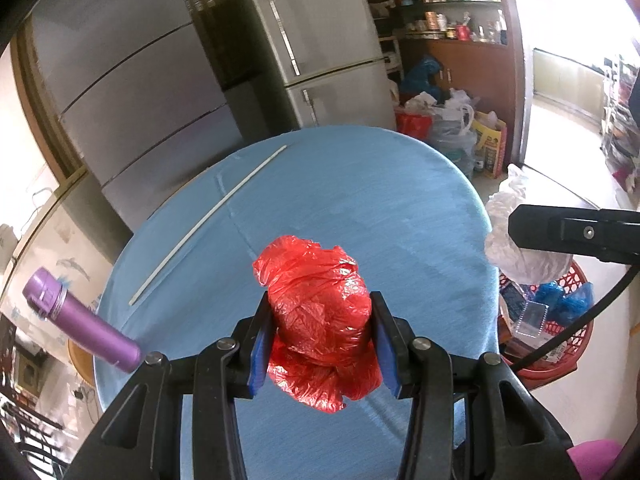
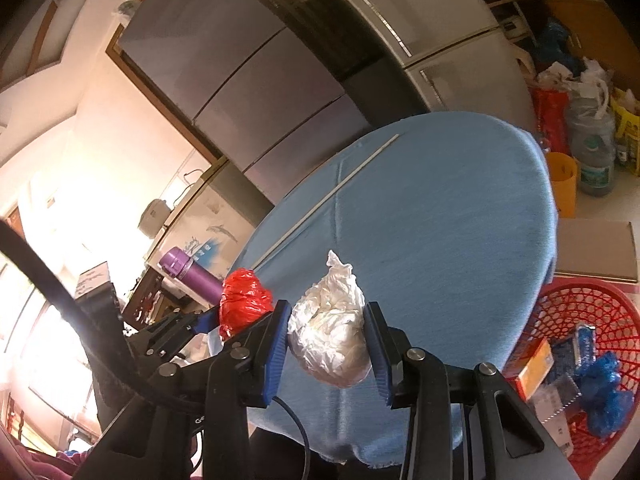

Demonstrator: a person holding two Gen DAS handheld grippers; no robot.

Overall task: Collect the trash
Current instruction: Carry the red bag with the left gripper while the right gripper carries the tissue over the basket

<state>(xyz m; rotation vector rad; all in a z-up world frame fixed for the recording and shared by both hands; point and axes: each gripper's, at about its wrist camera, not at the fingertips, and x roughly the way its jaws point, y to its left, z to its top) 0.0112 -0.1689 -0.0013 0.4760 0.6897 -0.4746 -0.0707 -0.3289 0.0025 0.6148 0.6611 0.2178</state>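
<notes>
Left wrist view, nearest first: left gripper [image 1: 323, 346] at 6 o'clock, jaws pinching a crumpled red plastic bag [image 1: 320, 320], blue pads pressed into both sides of the wad, bundle bulging above and below the pads. Under it, round table with blue cloth [image 1: 360, 208], filling the middle. At 9 o'clock, by the table's near left edge, a purple flask [image 1: 80, 324] lying tilted. At 10 to 11 o'clock on the cloth, a thin white stick [image 1: 208, 222] lying diagonally, well apart from the red bag. At 3 o'clock, right gripper [image 1: 560, 234] reaching in from the side, a crumpled white plastic bag [image 1: 516, 240] caught at its tip. Below that, at 4 o'clock, red mesh basket [image 1: 576, 336] beside the table, holding blue crumpled plastic and small packets. Farther, at 12 o'clock, grey fridges [image 1: 288, 40]; at 1 to 2 o'clock, bags heaped on the floor and cluttered shelves

Right wrist view: right gripper [image 2: 326, 350] at 6 o'clock, jaws pinching the white plastic bag [image 2: 330, 340] between blue pads, above the table's near edge. At 8 o'clock, left gripper [image 2: 224, 320] holding the red bag [image 2: 244, 304]. At 4 o'clock, the red basket [image 2: 592, 312] low beside the table
</notes>
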